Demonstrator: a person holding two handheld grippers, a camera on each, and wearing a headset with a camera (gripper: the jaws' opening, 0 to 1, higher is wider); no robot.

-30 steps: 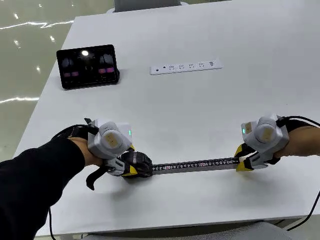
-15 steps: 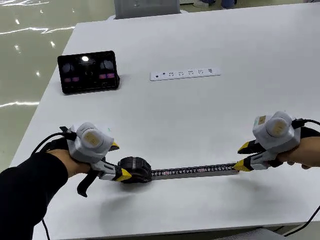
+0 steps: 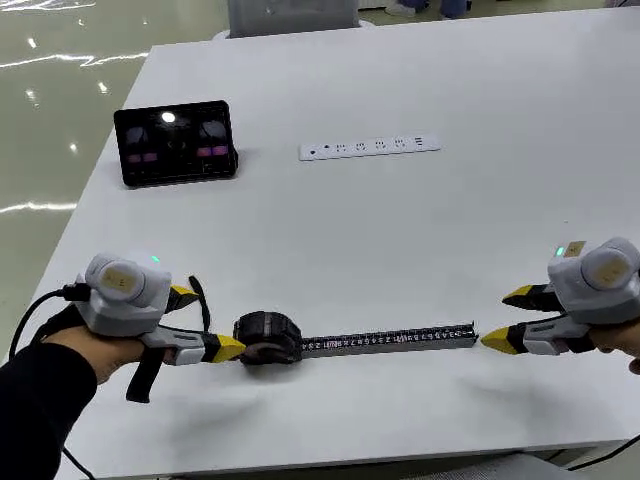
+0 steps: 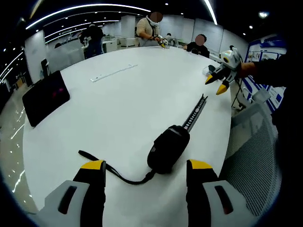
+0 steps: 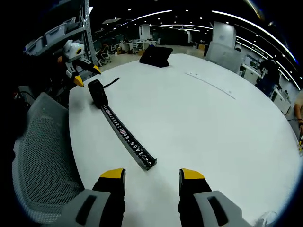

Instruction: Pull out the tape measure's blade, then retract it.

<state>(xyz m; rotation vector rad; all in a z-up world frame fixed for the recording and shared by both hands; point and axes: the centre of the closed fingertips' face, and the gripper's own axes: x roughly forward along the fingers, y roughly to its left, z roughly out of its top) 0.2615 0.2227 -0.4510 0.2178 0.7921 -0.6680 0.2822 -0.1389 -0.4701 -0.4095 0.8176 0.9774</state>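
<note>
A black tape measure [image 3: 267,338] lies on the white table [image 3: 400,230] with its blade [image 3: 390,340] pulled out to the right and flat on the surface. My left gripper [image 3: 205,320] is open just left of the case, not touching it. My right gripper [image 3: 508,318] is open a short way right of the blade's tip. In the left gripper view the case [image 4: 168,149], its strap [image 4: 109,168] and blade [image 4: 195,113] lie ahead of the open jaws [image 4: 146,170]. The right gripper view has the blade [image 5: 125,137] running from the case [image 5: 97,92] toward the open jaws [image 5: 152,174].
A black tablet [image 3: 175,142] stands at the back left and a white power strip [image 3: 369,147] lies mid-table. A grey chair [image 3: 290,15] sits at the far edge and a mesh chair [image 5: 42,156] beside the near edge. People work at the far end of the room.
My left gripper let go of the tape measure's case and drew back left. My right gripper released the blade's tip and moved right. The blade stays extended.
</note>
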